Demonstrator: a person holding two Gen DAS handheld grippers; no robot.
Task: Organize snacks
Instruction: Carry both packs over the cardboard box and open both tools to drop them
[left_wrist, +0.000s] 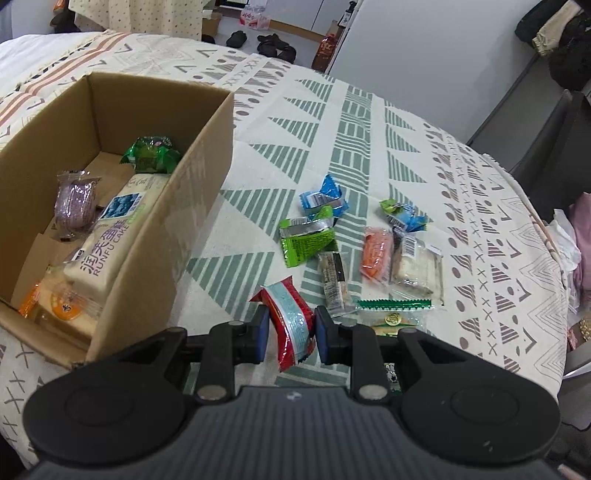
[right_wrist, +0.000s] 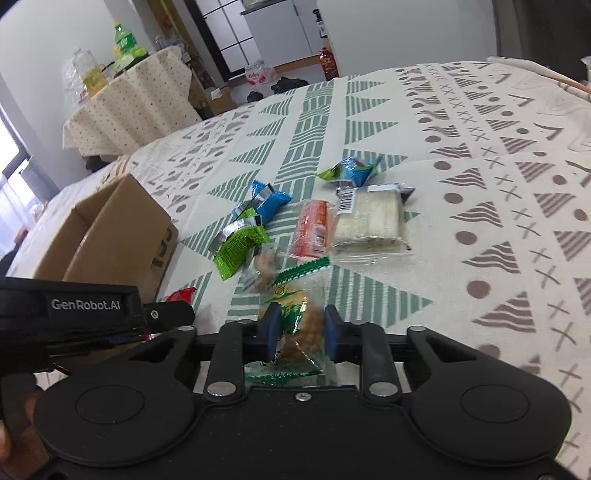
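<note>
red-and-blue foil snack packet (left_wrist: 290, 323) | pinched in left gripper (left_wrist: 290, 332), brown cardboard box (left_wrist: 207, 184) at 10 o'clock | right gripper (right_wrist: 300, 330) nipping green-trimmed clear biscuit packet (right_wrist: 293, 314) | risk: slick foil slips, drops short of box

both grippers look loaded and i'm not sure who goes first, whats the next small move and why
Probably swing the left gripper leftward over the cardboard box and release. It is shut on the red snack packet, and the box, already holding several snacks, sits just to its left. The right gripper, shut on the green-edged cracker packet, can follow.
</note>
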